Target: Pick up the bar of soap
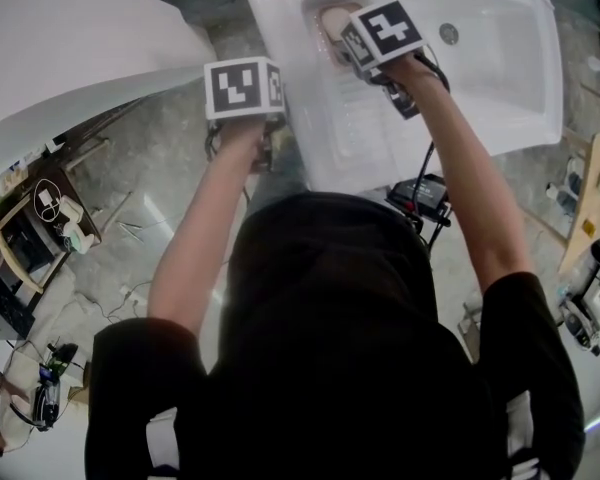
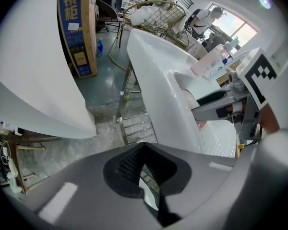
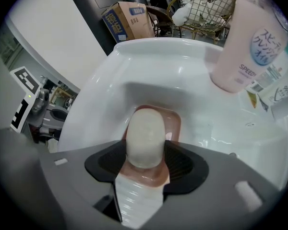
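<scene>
At the white ceramic sink (image 3: 192, 75): a pale oval bar of soap (image 3: 145, 137) is laid on a translucent pink soap dish (image 3: 176, 124).
Right hand-held gripper (image 3: 146, 161): spread, with its pads set on either side of the bar of soap.
Left hand-held gripper (image 2: 143, 147): pressed together, nothing pinched, held beside the sink's edge.
Pink plastic bottle (image 3: 242, 47): stood at the sink's far rim.

"镜柜" on cardboard box (image 2: 77, 30), "SPEED" on pink bottle (image 3: 242, 42)
</scene>
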